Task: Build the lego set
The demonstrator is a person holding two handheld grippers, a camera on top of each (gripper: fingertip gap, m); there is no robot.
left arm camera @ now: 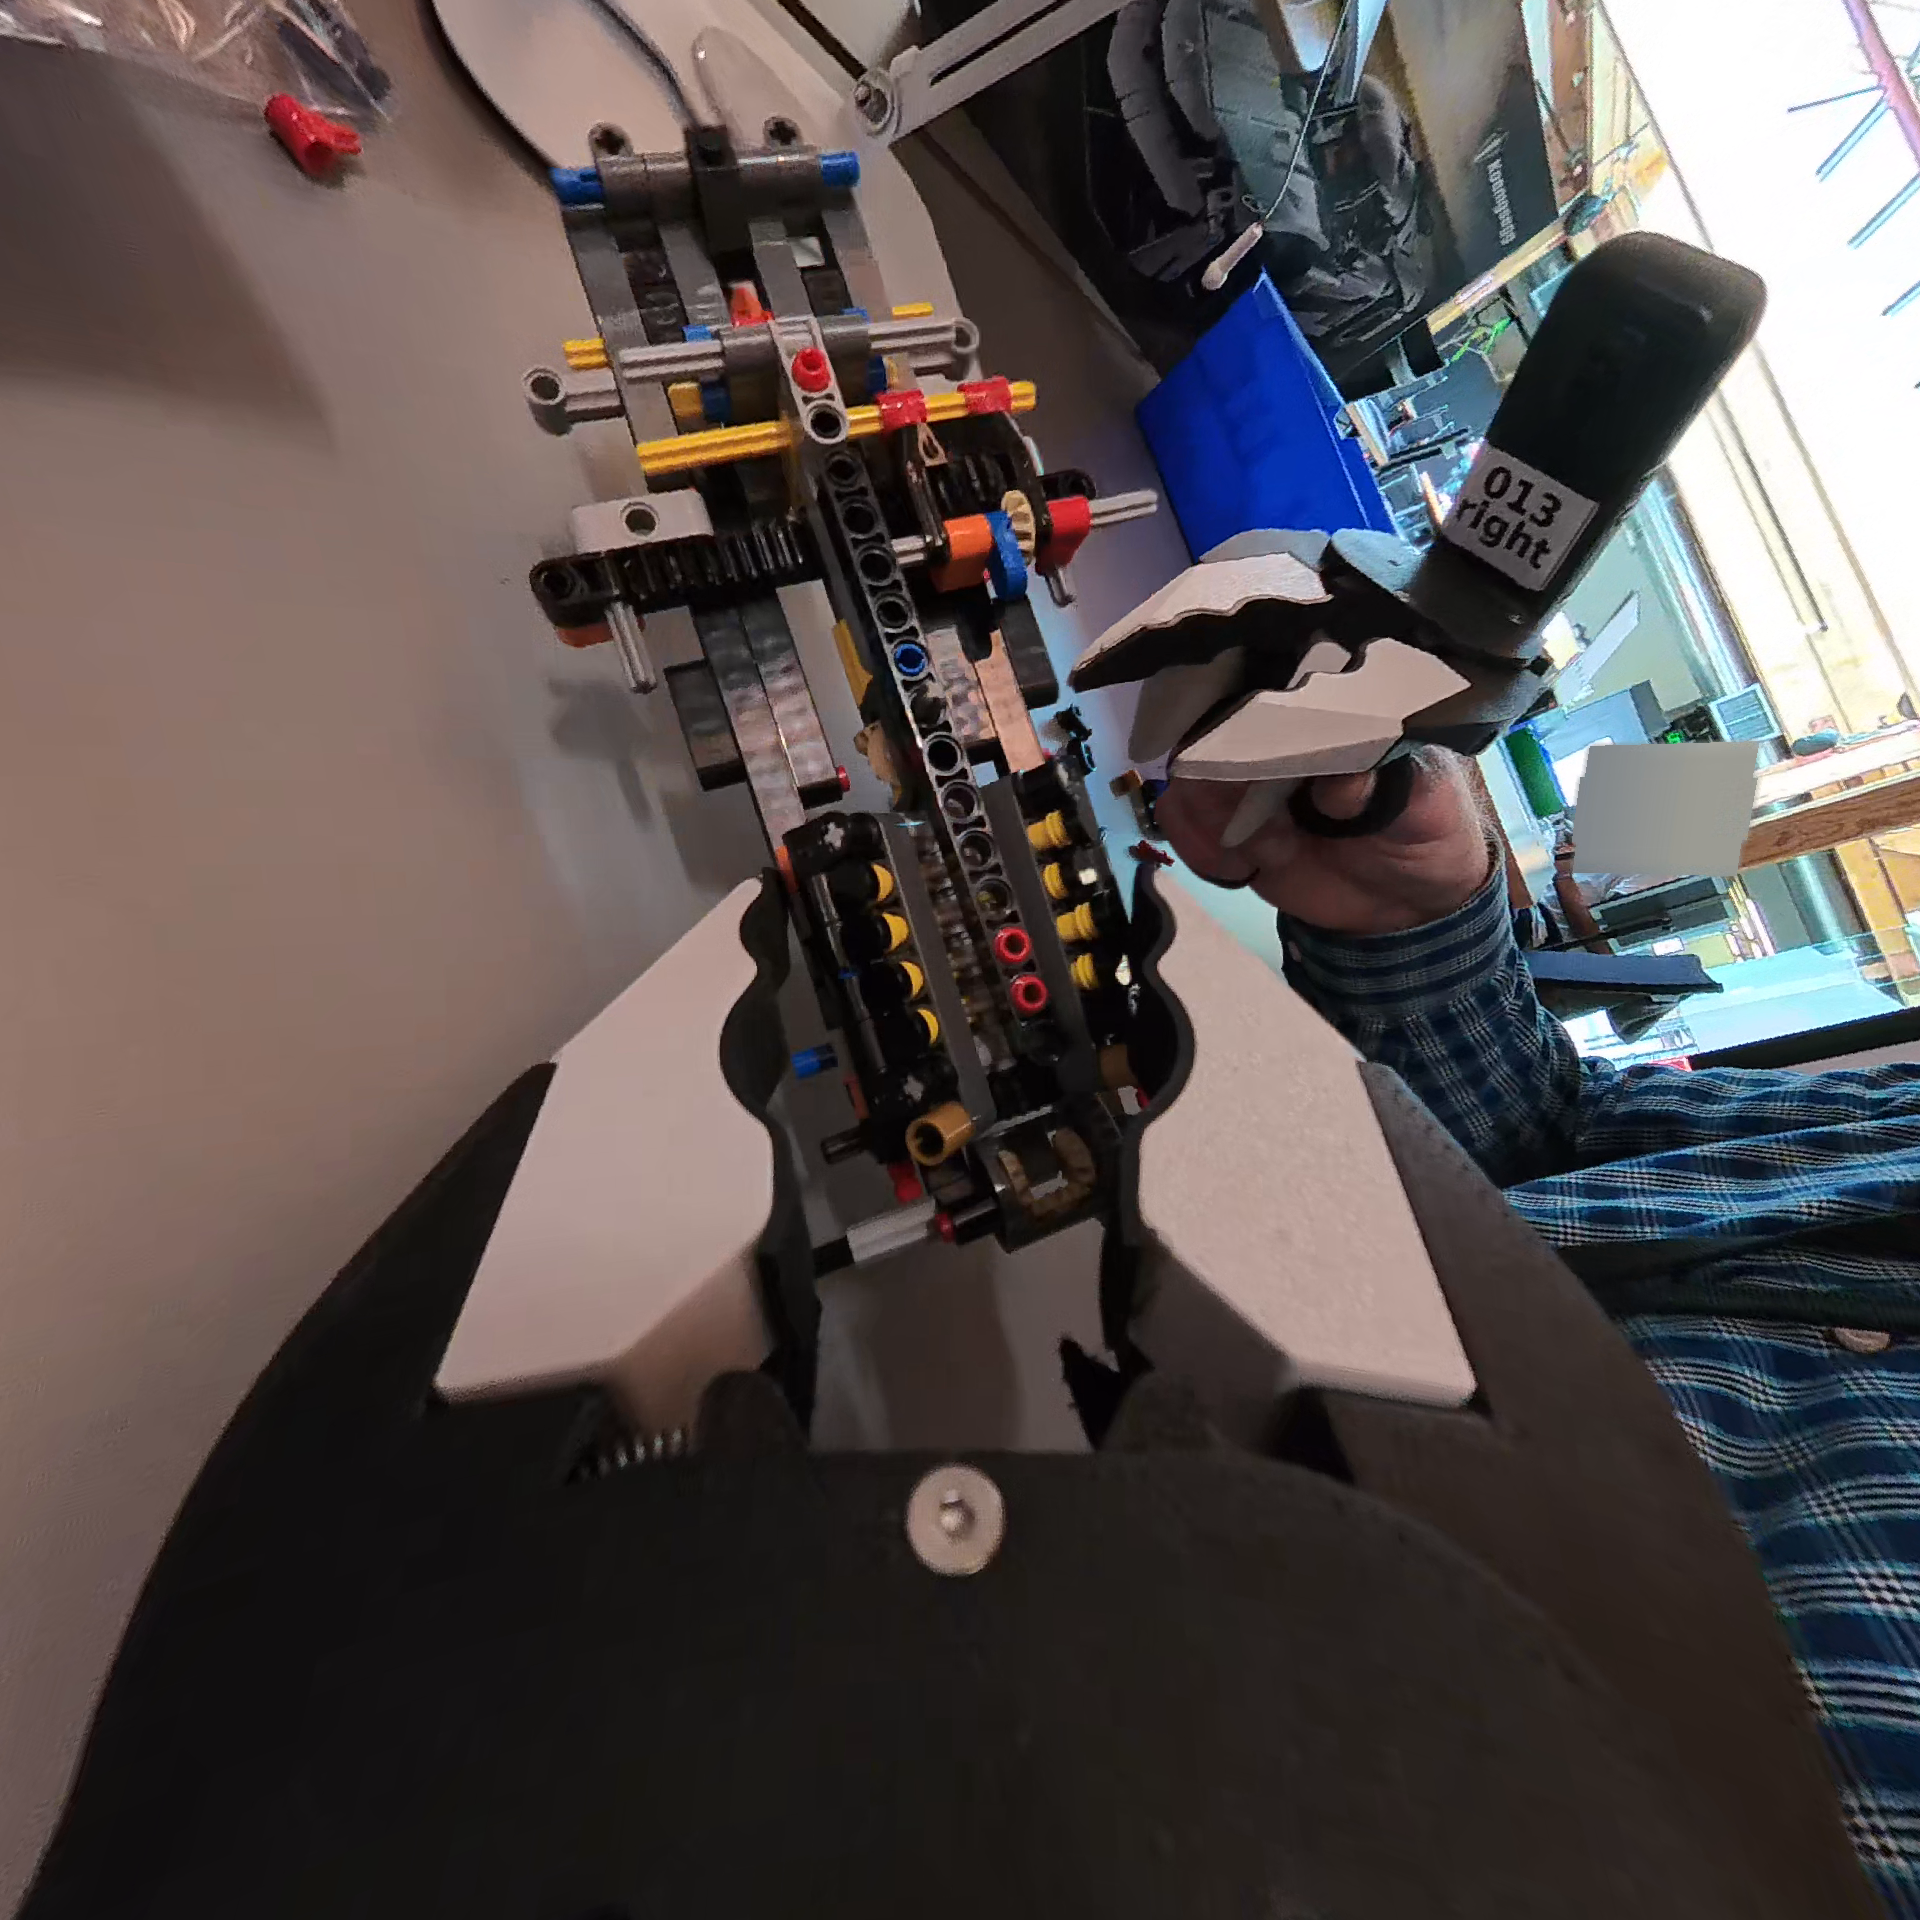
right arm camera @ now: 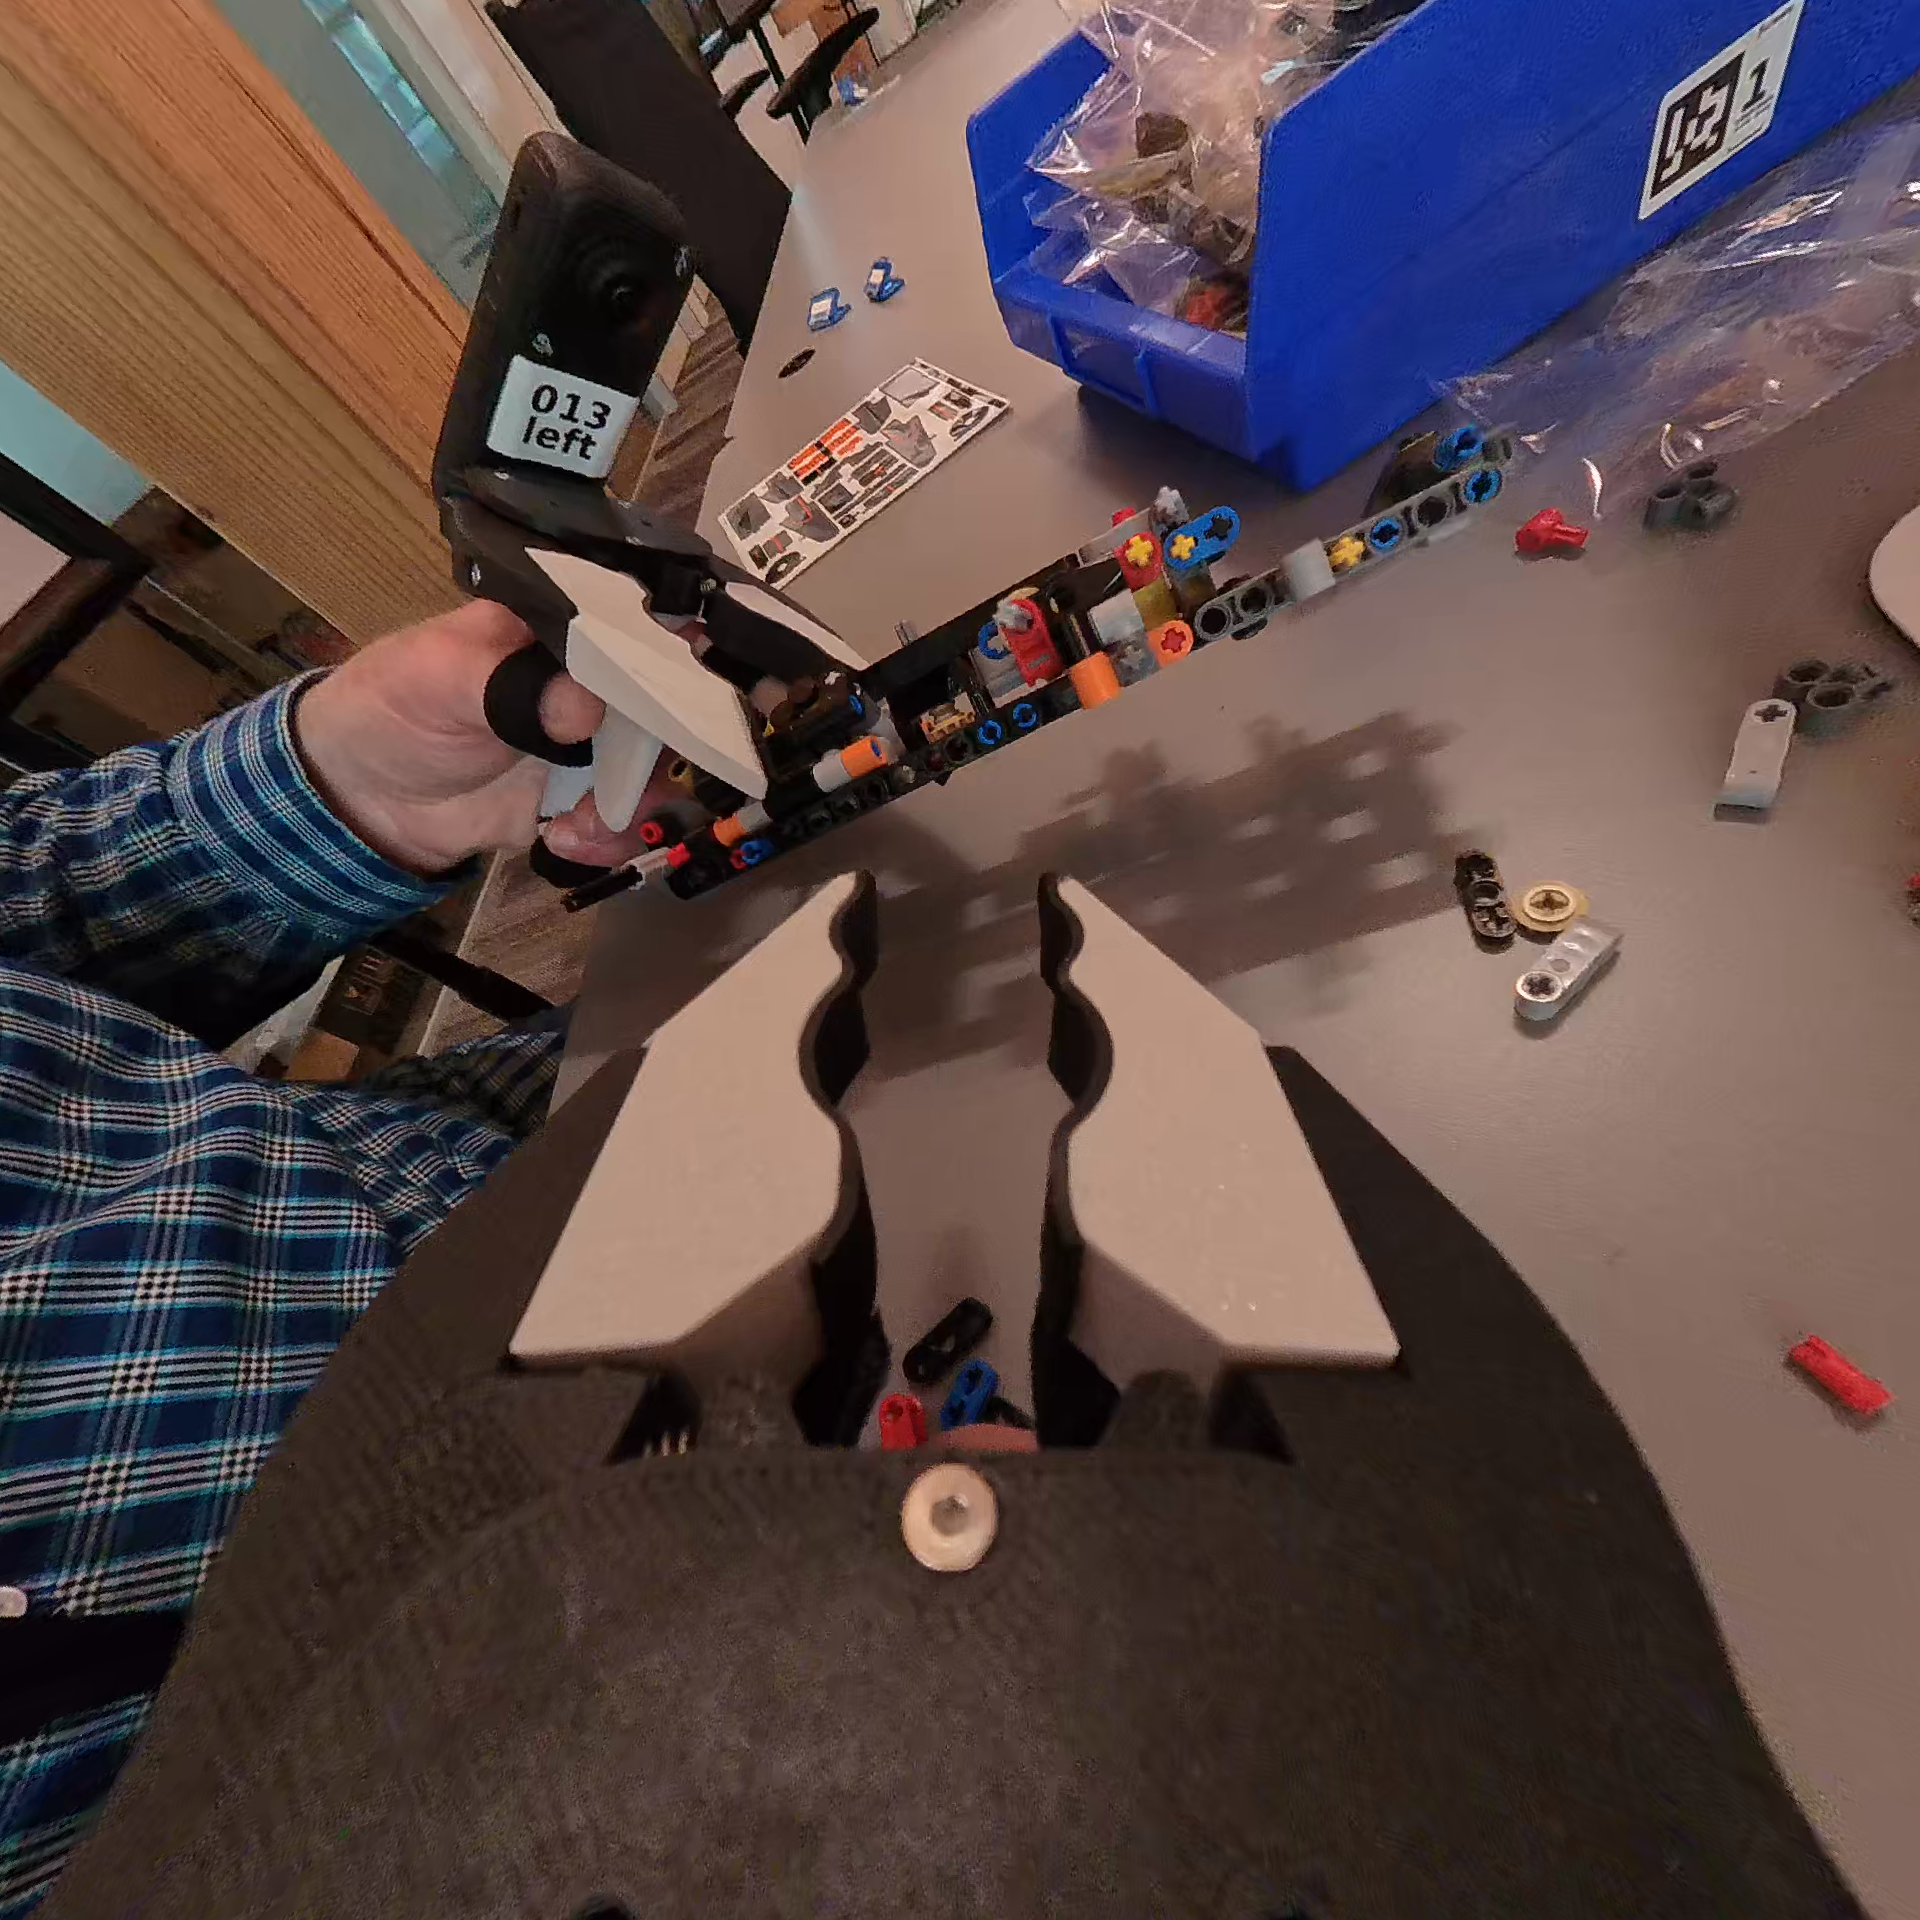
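While gripping the lego chassis (left arm camera: pixel 873 790) in the left claw (left arm camera: pixel 951 1039), holding it lifted above the desk (right arm camera: pixel 1351 1143). Keeping the right claw (right arm camera: pixel 951 935) narrowly apart, empty. Probably needing a loose piece (right arm camera: pixel 1564 966) next.

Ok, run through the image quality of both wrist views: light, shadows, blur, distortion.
Left wrist view: windows behind the right gripper are blown out to white; table softly blurred at the left edge; the lego model is sharp; fisheye bending at the borders. Right wrist view: even light, the model casts a latticed shadow on the table; straight edges curve near the frame's rim.
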